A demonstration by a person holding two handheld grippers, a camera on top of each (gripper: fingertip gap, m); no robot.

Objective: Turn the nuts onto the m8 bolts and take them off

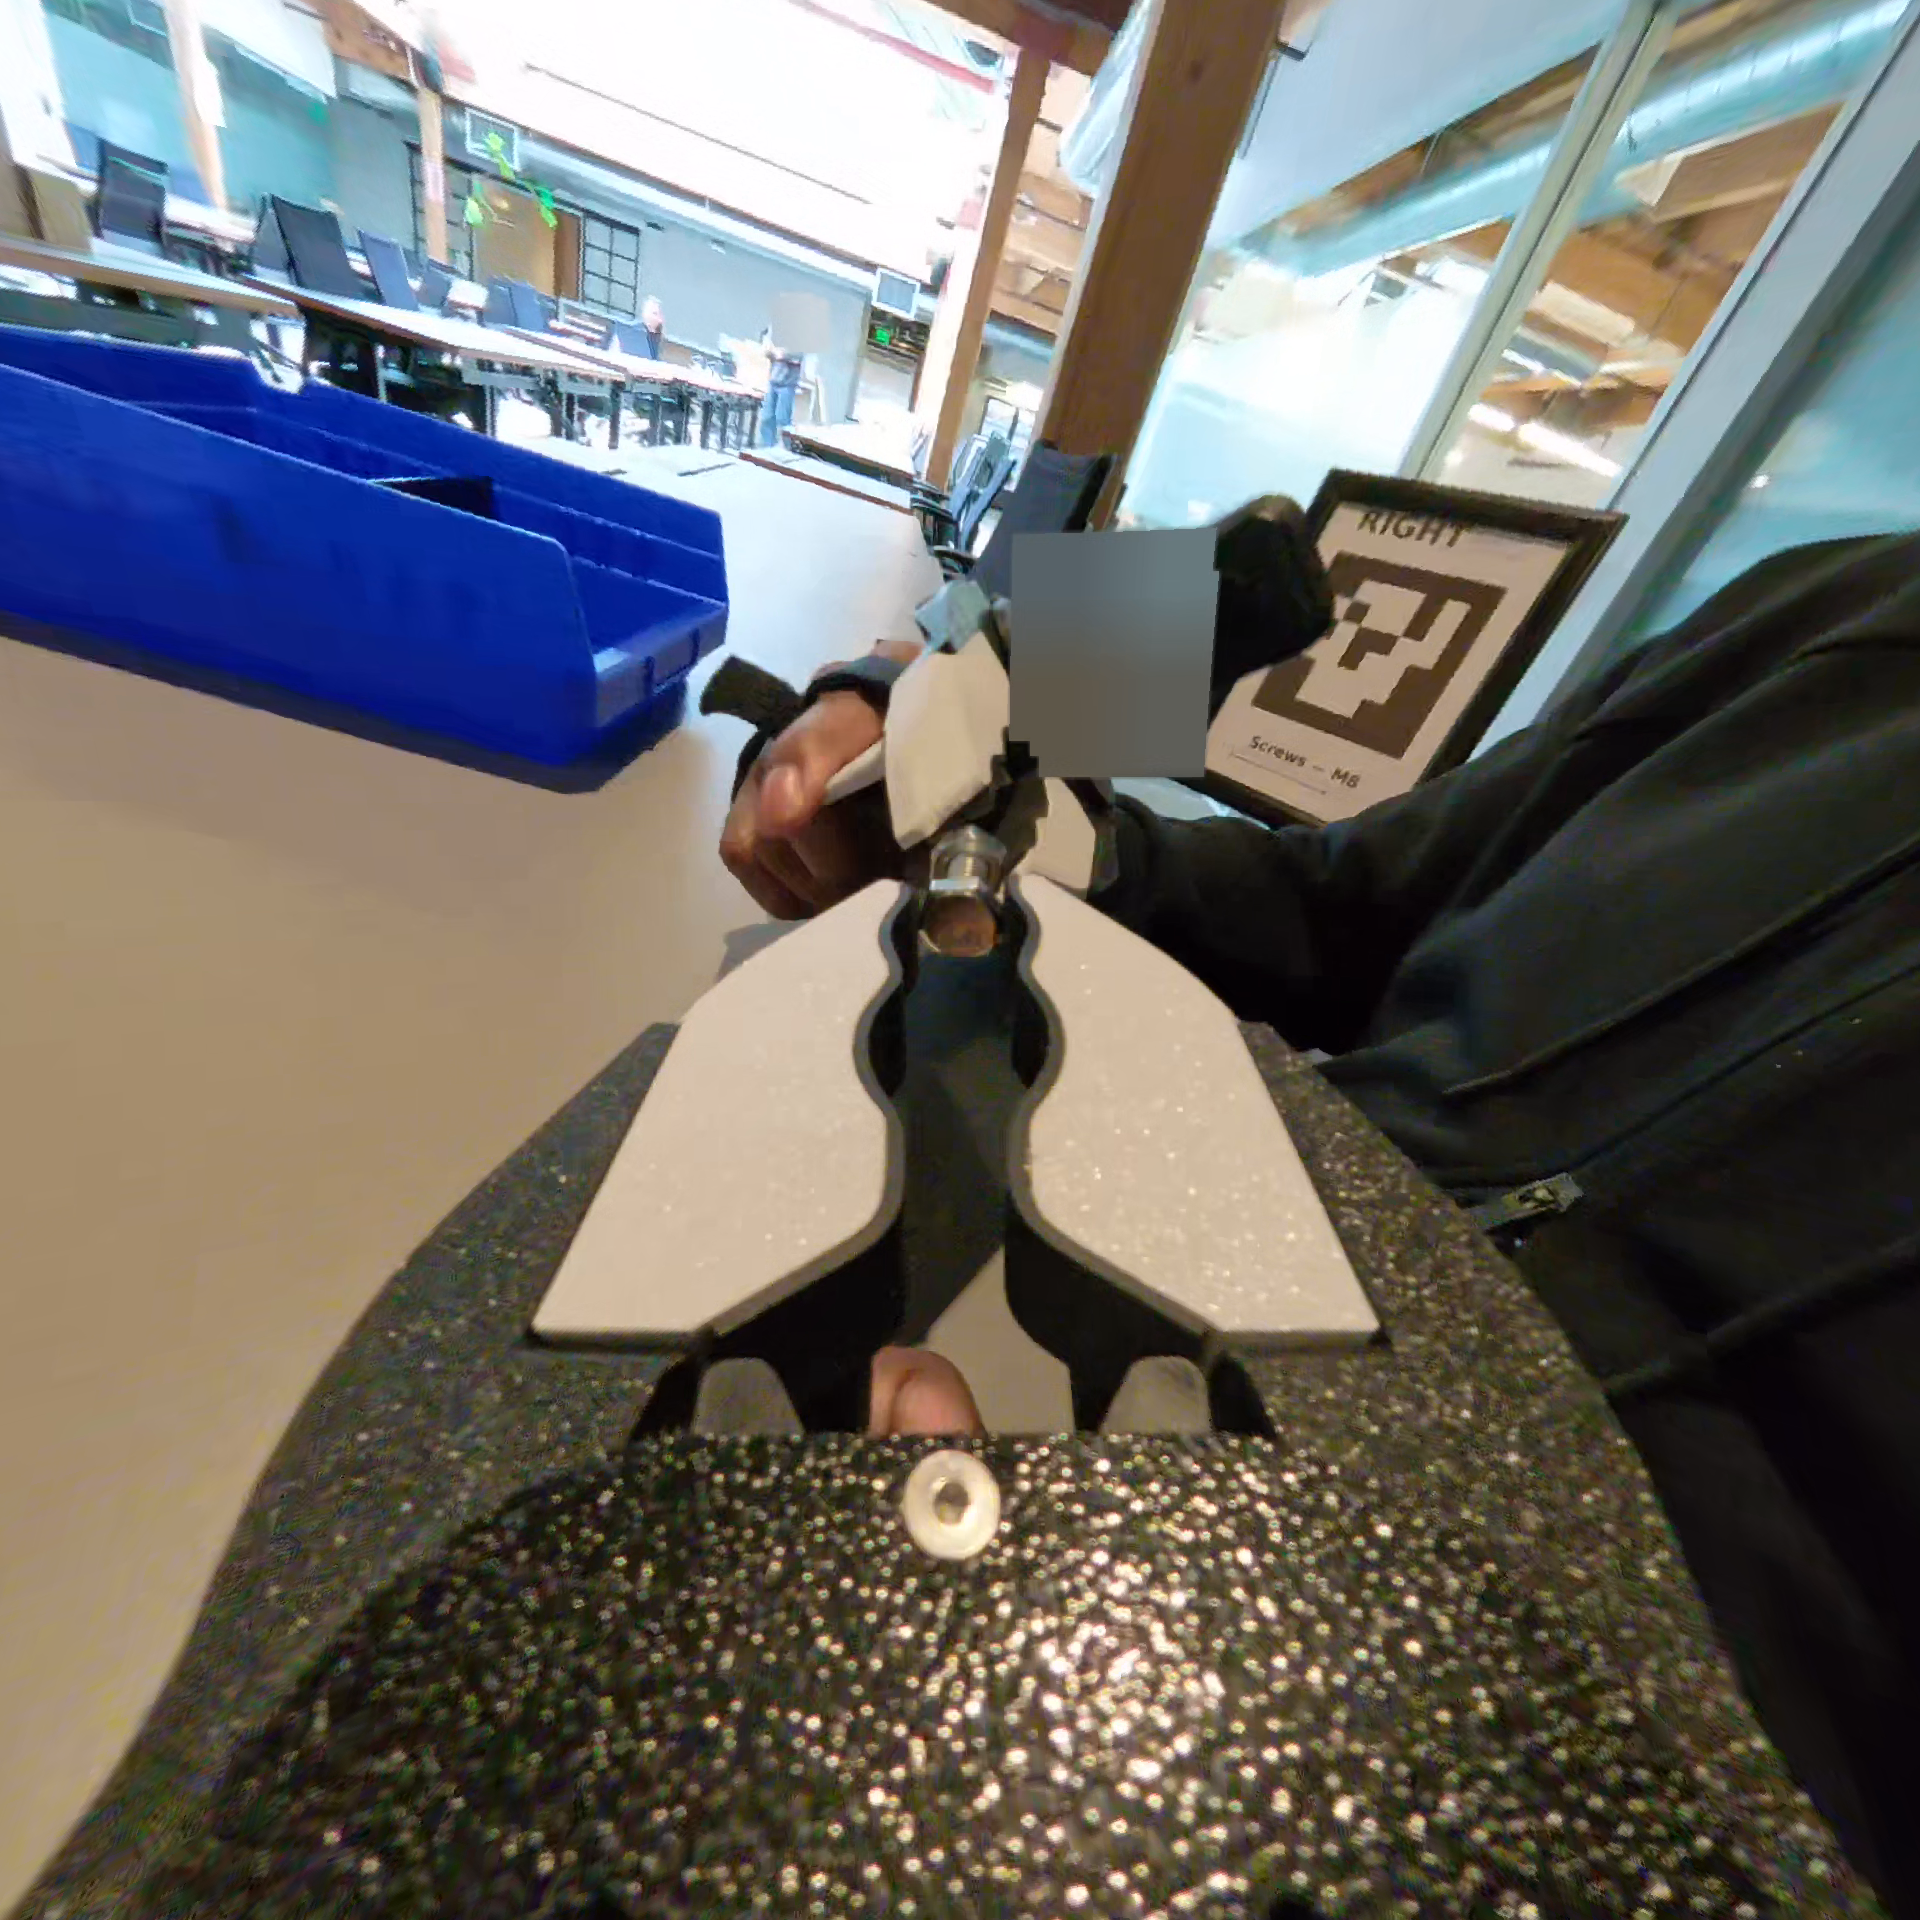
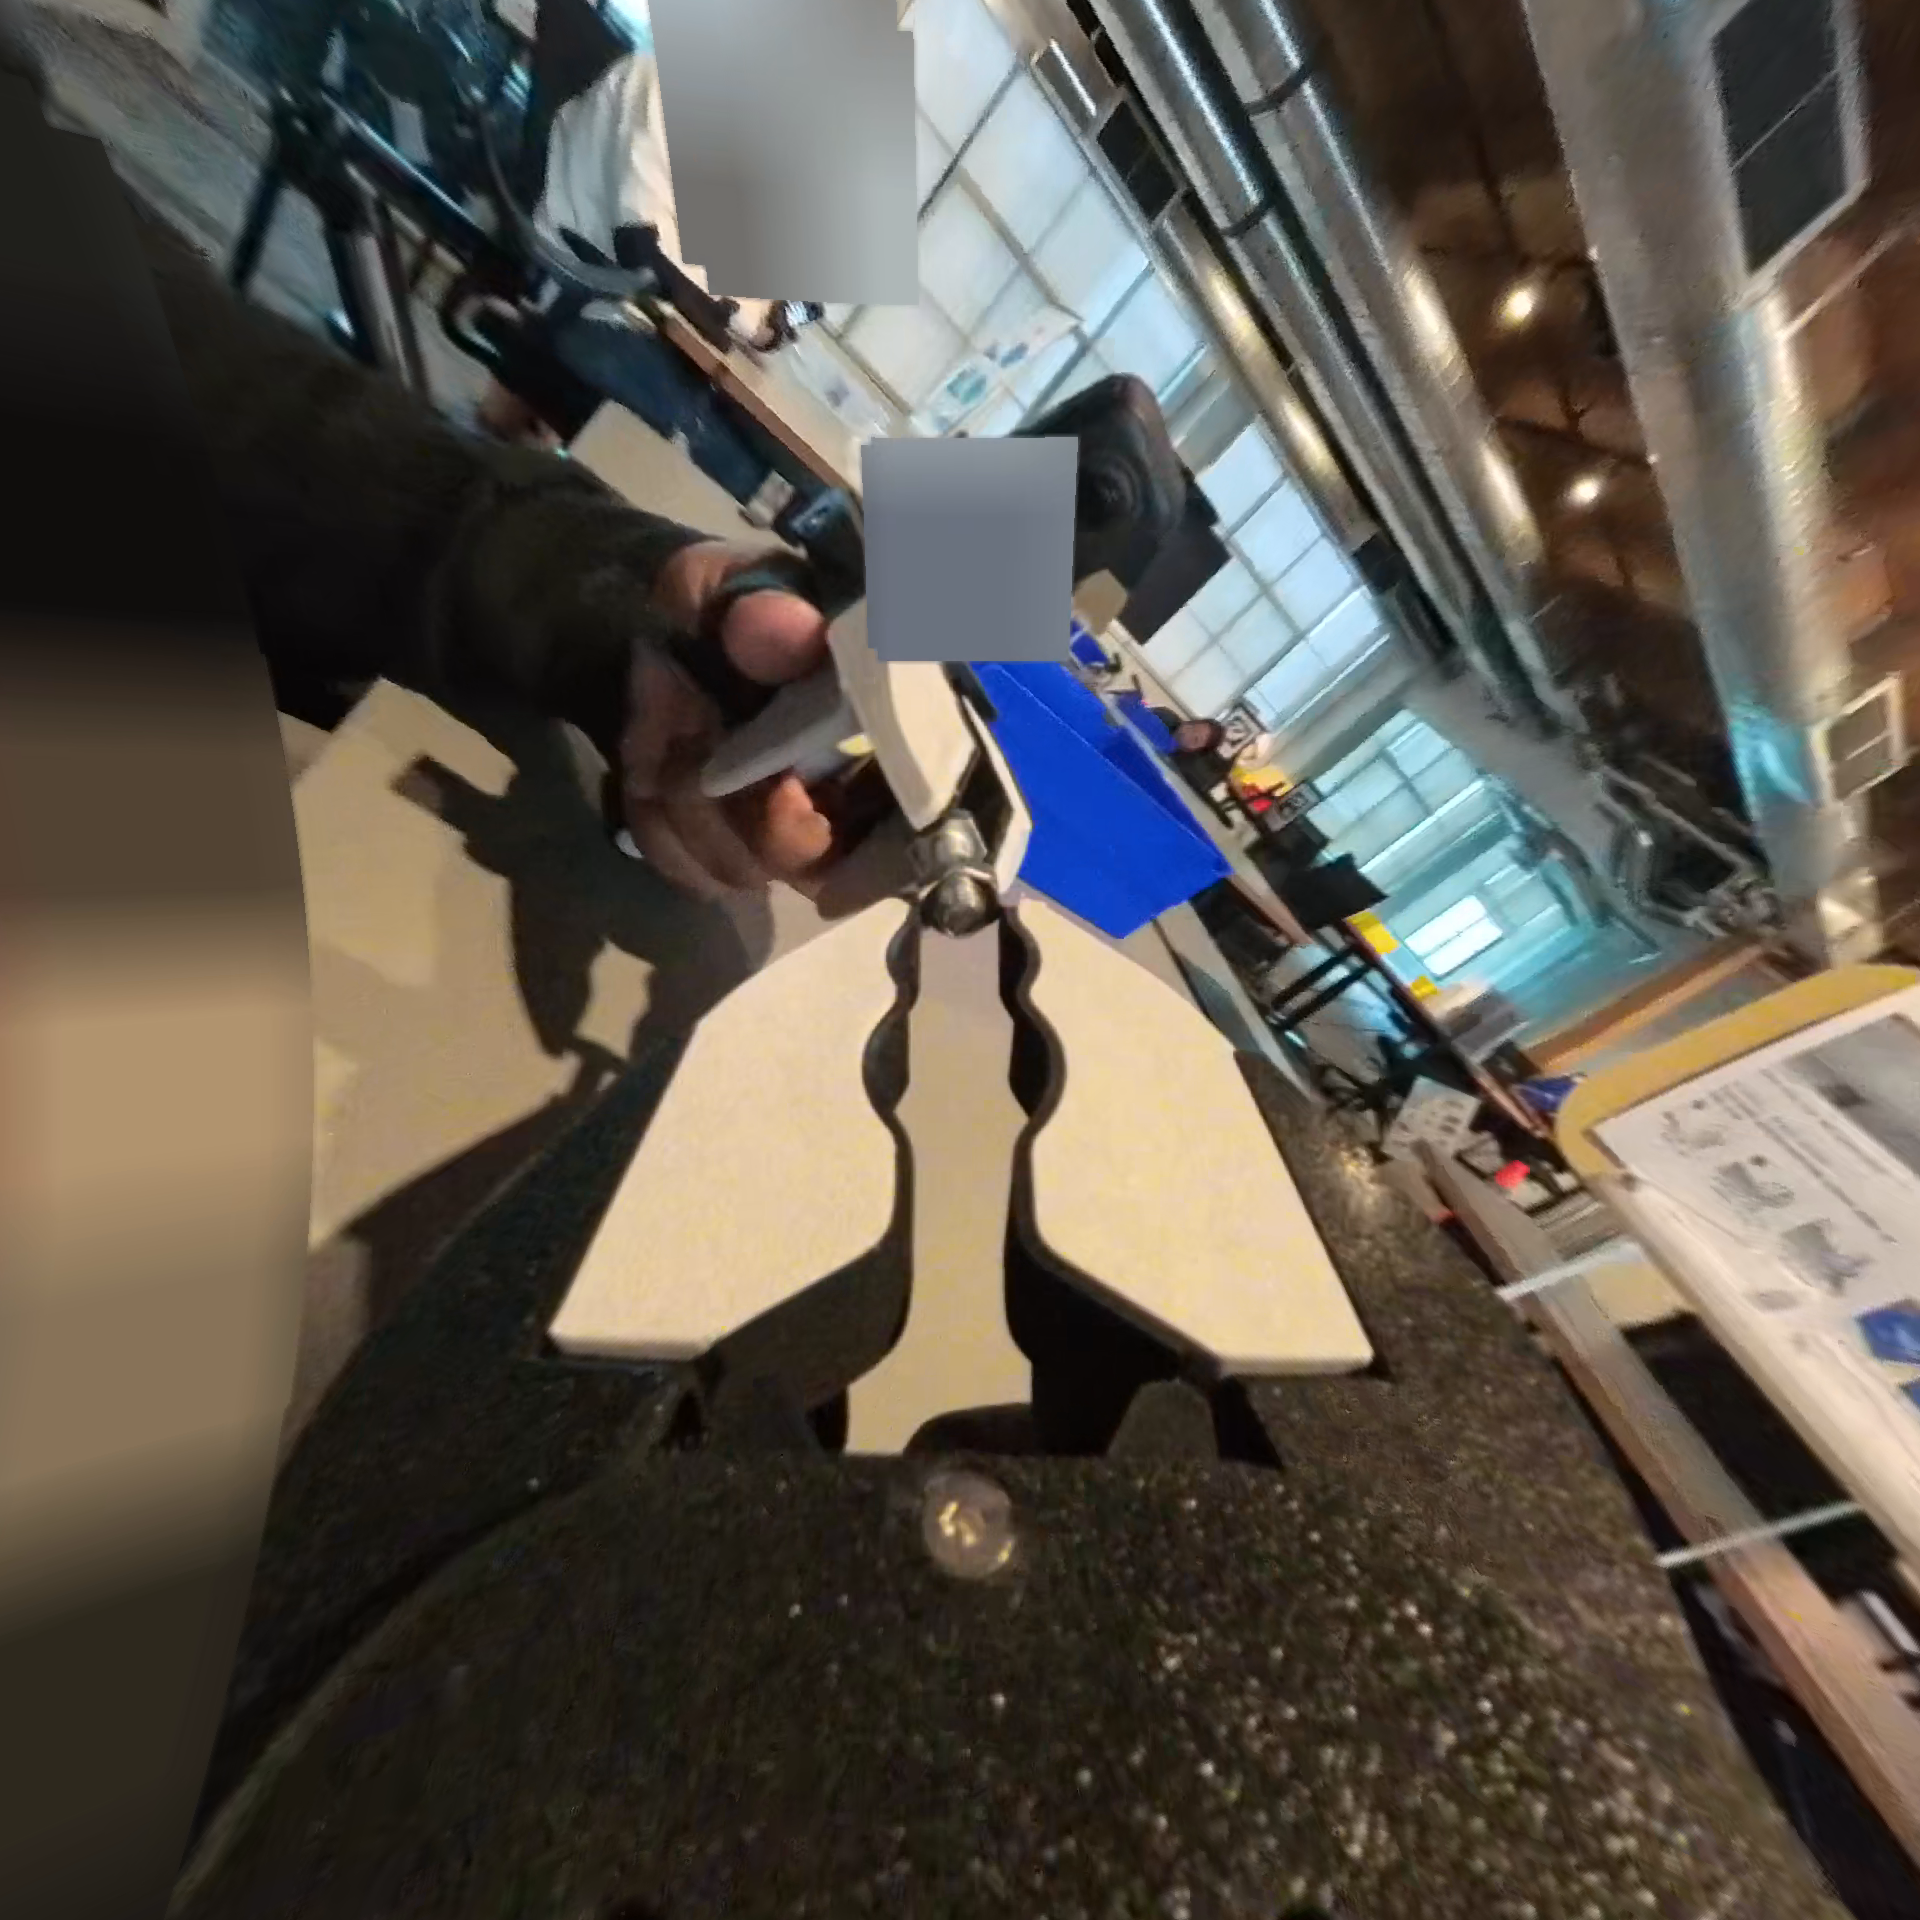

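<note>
My left gripper (image 1: pixel 958 914) is shut on the round end of a silver bolt (image 1: pixel 956 932), held in the air above the table. My right gripper (image 1: pixel 982 821) faces it tip to tip and is shut on the flanged nut (image 1: pixel 966 864), which sits on the bolt. In the right wrist view my right gripper (image 2: pixel 958 920) clamps the hex nut (image 2: pixel 956 902). The bolt (image 2: pixel 948 840) runs on into the left gripper (image 2: pixel 961 805) beyond it. A hand grips each gripper's handle.
A blue plastic bin (image 1: pixel 312 540) stands on the pale table (image 1: pixel 260 1039) at the left, and also shows in the right wrist view (image 2: pixel 1091 810). A black-framed sign (image 1: pixel 1392 655) stands behind the right gripper. A black sleeve (image 1: pixel 1610 883) fills the right side. A framed picture sheet (image 2: pixel 1766 1195) stands at the right. Left and right tips are no more than a few centimetres apart.
</note>
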